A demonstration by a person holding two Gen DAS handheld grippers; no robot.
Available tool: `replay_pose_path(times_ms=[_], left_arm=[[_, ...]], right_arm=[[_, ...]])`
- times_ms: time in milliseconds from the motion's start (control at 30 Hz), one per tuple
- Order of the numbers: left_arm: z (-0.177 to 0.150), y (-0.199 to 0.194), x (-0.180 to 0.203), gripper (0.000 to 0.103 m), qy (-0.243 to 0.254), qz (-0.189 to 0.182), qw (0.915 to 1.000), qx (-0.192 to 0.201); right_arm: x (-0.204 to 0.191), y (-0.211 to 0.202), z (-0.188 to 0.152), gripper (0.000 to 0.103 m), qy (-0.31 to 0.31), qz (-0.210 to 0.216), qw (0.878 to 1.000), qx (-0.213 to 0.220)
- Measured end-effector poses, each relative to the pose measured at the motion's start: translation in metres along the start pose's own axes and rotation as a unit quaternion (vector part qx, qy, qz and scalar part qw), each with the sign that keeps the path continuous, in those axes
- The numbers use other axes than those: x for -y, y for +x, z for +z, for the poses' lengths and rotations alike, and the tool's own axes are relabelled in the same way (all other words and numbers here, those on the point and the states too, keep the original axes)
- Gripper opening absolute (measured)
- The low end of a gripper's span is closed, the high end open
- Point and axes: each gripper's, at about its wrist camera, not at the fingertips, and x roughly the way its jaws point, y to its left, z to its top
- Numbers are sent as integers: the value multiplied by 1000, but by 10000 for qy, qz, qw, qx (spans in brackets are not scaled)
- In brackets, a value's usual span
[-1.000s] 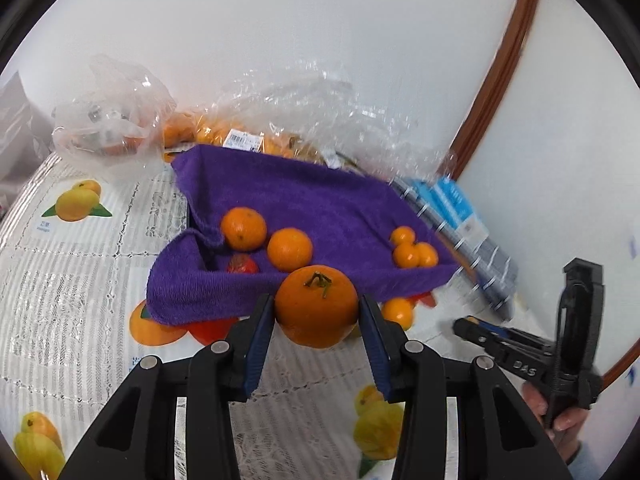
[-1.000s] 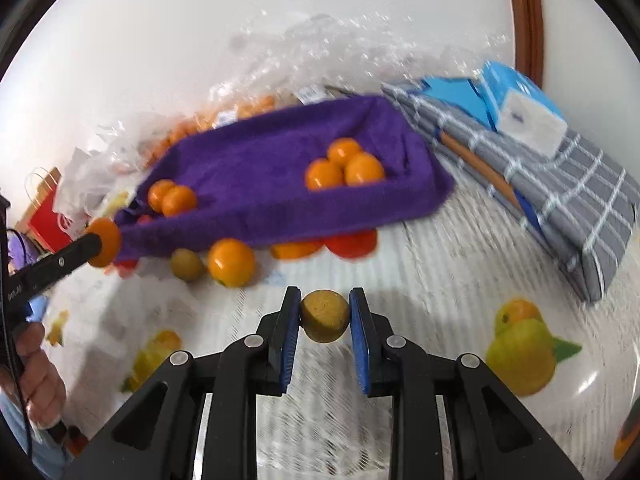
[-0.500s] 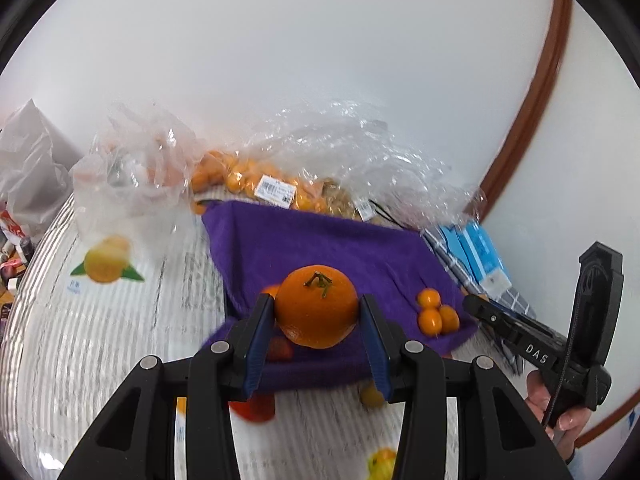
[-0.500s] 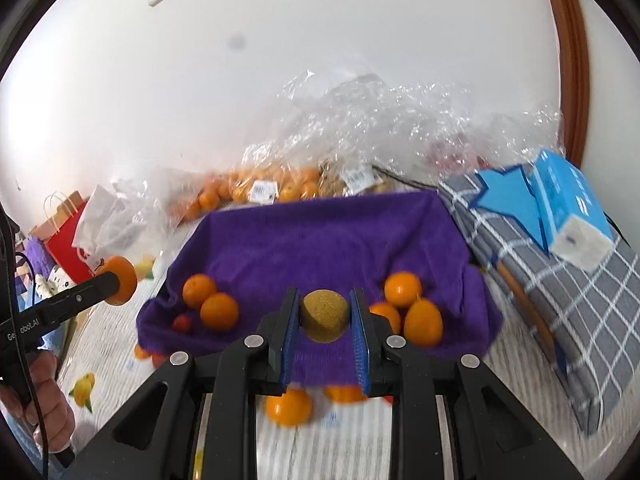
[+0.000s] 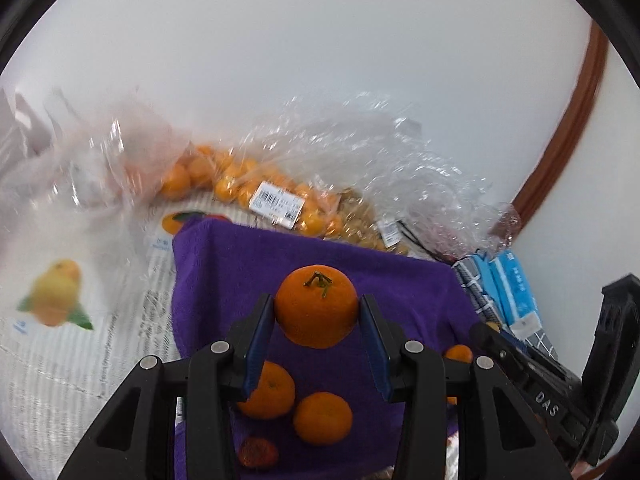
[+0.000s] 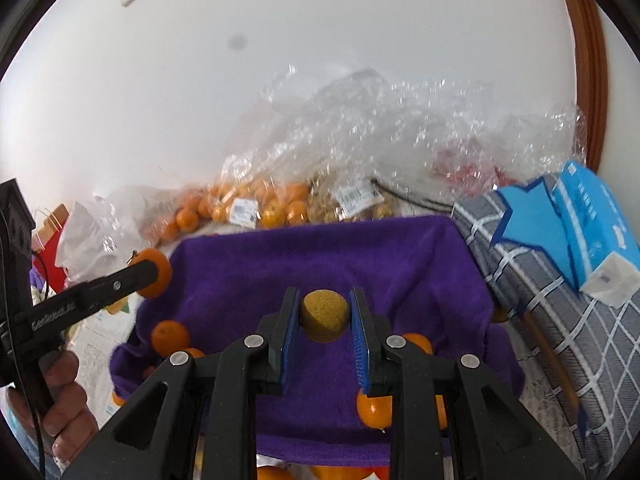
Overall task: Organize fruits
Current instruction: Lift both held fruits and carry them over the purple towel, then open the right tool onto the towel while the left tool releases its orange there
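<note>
My left gripper (image 5: 317,314) is shut on a large orange mandarin (image 5: 316,305) with a green stem, held above the purple towel (image 5: 248,264). Two mandarins (image 5: 268,390) and a small red fruit (image 5: 258,452) lie on the towel below it. My right gripper (image 6: 324,320) is shut on a small yellow-brown round fruit (image 6: 323,314), held above the same purple towel (image 6: 320,256). Small oranges (image 6: 374,410) lie on the towel under its right finger, and a mandarin (image 6: 170,336) lies at the towel's left. The left gripper with its mandarin (image 6: 154,278) shows at the left of the right wrist view.
Clear plastic bags of oranges (image 5: 240,188) and crumpled wrap (image 6: 380,128) stand behind the towel against the white wall. A grey checked cloth with blue tissue packs (image 6: 592,232) lies to the right. A fruit-print tablecloth (image 5: 60,320) covers the table.
Both grippers have risen and moved forward over the purple towel, each still holding its fruit. The fruit on the towel now lies beneath the fingers instead of ahead of them.
</note>
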Motion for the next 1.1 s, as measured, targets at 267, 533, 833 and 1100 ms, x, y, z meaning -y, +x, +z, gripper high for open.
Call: replay_pose_path(times_ms=[267,533,833,1100], left_arm=[[-8,20,-7,42,55,49,9999,-84],[-8,30,-11,41,59,82,9998,-154],[-9,39,-17,41,-26,201,9993,-314],[-10,40,-15,41,58,336,9989,-325]], right_arm=[[-4,26,-16,24,-155,-2,9993,-327],[-8,36,-24,24,-240,52,9988,-435],[-12,45,-29,24,-350,-61,9978,-553],[-10,44,-29,24,-347,-138,9979,-533]])
